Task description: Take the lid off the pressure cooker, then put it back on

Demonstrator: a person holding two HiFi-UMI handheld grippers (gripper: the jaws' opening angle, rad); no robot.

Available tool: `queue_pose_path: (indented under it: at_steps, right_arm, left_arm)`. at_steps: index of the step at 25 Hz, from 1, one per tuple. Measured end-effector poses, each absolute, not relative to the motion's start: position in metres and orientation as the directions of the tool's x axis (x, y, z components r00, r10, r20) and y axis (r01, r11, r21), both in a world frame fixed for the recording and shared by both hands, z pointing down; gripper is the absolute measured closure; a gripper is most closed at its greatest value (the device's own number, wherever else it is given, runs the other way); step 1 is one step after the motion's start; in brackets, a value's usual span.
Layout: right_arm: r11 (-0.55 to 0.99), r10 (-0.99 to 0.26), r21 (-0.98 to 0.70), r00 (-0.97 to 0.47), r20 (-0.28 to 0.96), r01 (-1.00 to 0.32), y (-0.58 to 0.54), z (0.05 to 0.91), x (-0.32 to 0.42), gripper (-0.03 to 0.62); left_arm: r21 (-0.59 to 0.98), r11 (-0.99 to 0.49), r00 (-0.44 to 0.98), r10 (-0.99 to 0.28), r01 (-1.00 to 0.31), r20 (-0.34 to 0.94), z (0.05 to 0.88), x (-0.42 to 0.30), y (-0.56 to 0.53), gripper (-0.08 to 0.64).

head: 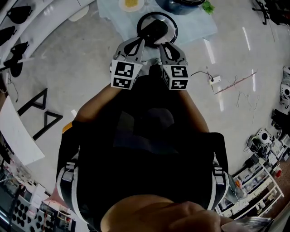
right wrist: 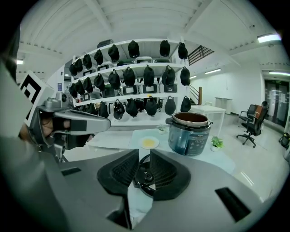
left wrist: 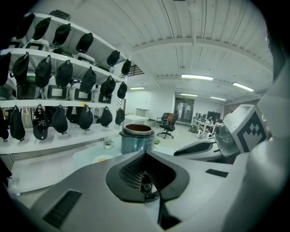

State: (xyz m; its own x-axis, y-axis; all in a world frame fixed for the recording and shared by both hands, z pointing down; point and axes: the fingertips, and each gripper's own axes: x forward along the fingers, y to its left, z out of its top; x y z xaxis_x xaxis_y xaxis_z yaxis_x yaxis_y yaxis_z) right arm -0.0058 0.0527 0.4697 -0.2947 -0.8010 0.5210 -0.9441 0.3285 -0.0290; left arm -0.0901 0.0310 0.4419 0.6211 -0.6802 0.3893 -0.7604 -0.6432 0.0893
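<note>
Pale mat [head: 199, 27] holds open cooker [head: 183, 5]; lid [head: 156, 28] lies apart, lower in frame, likely parked before refit. Left gripper [left wrist: 145, 156] closed over lid; right gripper [right wrist: 145, 156] slightly parted, pressing nothing.

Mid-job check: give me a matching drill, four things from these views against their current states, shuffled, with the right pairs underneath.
Things:
1 pressure cooker
2 lid
3 left tool
4 right tool

States:
A jaws apart, the lid showing in the gap
B off the pot, at the tips of both tools
C jaws closed on the lid
D open-topped, standing on the table

Pairs: 1-D, 2-B, 3-C, 4-A
</note>
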Motion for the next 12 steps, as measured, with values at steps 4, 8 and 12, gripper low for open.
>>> queue_pose_path:
  at_steps: [4,8,12]
  right_arm:
    - [0.353,-0.789,-0.022,-0.311,0.530,-0.935,0.039,0.477,-0.001,0.489]
    - [0.390,-0.765,-0.014,-0.333,0.551,-0.921,0.019,0.487,0.007,0.463]
    - [0.426,-0.730,-0.024,-0.359,0.581,-0.904,-0.005,0.501,0.016,0.431]
  left_arm:
    - [0.083,-0.621,0.598,-0.697,-0.779,0.396,0.445,-0.088,0.018,0.552]
    - [0.083,-0.599,0.573,-0.705,-0.797,0.418,0.453,-0.080,0.003,0.552]
    - [0.084,-0.562,0.534,-0.714,-0.823,0.453,0.466,-0.071,-0.015,0.554]
